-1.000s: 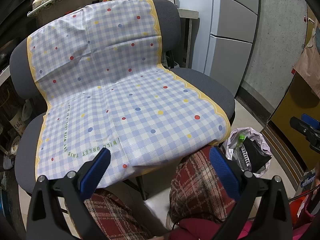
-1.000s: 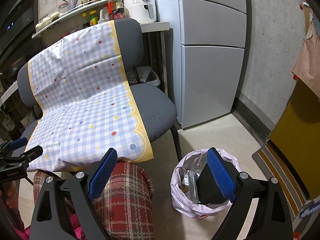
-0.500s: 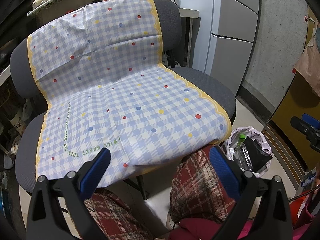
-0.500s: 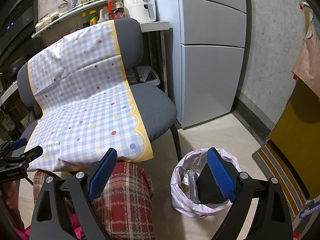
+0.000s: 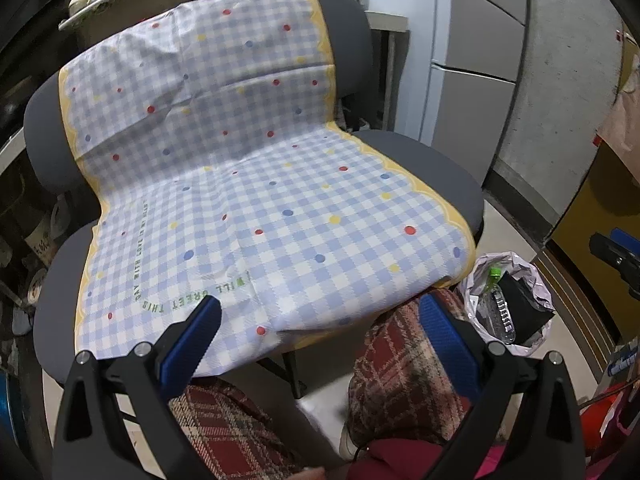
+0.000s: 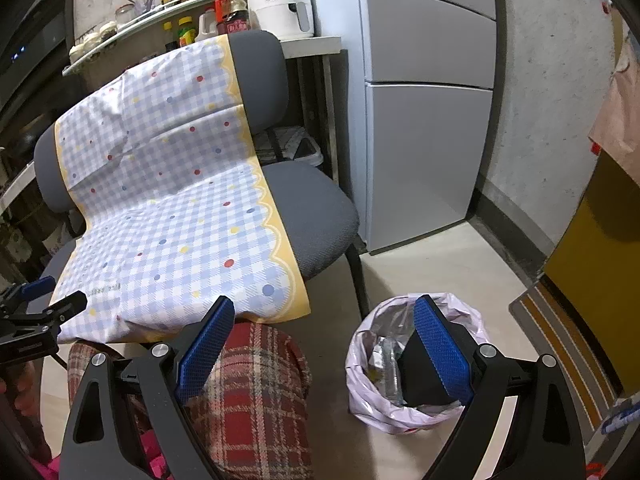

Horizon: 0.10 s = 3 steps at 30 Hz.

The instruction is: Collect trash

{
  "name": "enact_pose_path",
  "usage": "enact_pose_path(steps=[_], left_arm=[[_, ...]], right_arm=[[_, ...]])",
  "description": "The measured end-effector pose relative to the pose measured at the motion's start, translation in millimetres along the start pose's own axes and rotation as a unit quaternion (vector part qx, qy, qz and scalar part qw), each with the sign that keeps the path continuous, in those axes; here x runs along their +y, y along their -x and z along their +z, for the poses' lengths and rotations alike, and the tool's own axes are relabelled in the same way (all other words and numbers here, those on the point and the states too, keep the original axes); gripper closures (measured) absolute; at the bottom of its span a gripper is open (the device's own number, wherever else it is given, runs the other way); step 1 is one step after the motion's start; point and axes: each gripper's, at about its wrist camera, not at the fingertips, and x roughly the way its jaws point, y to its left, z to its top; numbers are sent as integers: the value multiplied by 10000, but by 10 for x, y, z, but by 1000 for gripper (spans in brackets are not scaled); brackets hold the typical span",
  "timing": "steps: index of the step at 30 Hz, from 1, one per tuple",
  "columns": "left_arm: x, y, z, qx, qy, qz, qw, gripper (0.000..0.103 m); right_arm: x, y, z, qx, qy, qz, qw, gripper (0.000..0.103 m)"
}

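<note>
Gingham cloth (image 5: 260,184) drapes grey chair (image 6: 320,216) beside fridge (image 6: 424,120).

Blue-checked dotted cloth (image 5: 256,184) on grey padded chair (image 5: 432,168). White-lined plastic trash bin (image 6: 416,412) at chair's 4 o'clock, holding clear plastic bottle (image 5: 498,312).

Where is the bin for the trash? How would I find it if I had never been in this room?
Find the tall grey fridge, then the grey office chair covered with a blue checked cloth beside it. On the floor by the chair's front corner stands a small round bin lined with a crinkly pale pink plastic bag. Nothing else there holds a clear plastic bottle with a green cap.
</note>
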Motion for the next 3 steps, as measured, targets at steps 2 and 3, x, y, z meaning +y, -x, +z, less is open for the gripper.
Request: enact_pose_path(steps=[2, 3], left_arm=[[101, -60, 0, 52, 104, 94, 9999, 7], [136, -79, 0, 63, 141, 128, 9998, 7]], right_arm=[[36, -44, 8, 3, 0, 87, 10000, 12], [68, -86, 19, 6, 1, 163, 9999, 12]])
